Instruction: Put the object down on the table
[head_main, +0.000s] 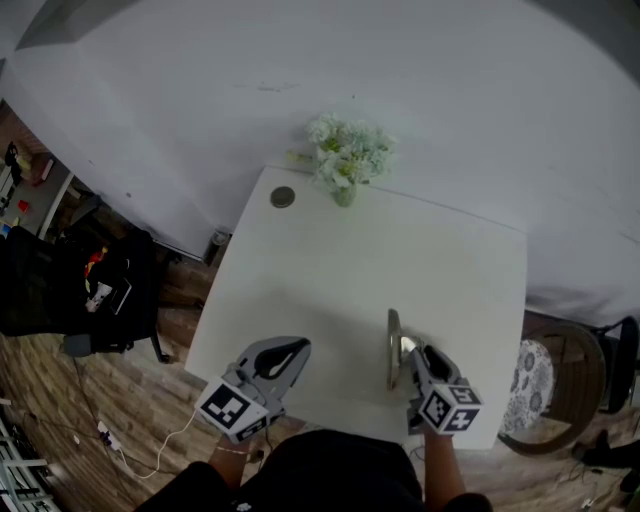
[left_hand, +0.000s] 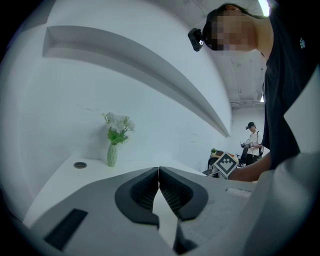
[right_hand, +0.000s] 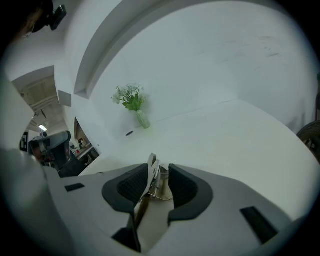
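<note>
object (head_main: 393, 348) | thin, metallic (spring clip) | on edge | table (head_main: 330, 260) front-right

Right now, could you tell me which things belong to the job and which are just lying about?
Job: metal object, between the open jaws of the right gripper; table.
Lying about: vase of flowers; round disc; left gripper, shut and empty.

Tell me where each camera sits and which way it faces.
Head view: on the person's head, looking steeply down at the table; left gripper and right gripper show below.
Left gripper view: on the left gripper, facing along its shut jaws across the table; the person's torso at right.
Right gripper view: on the right gripper, facing along its open jaws, a metal object between them.
All three share the flower vase.
</note>
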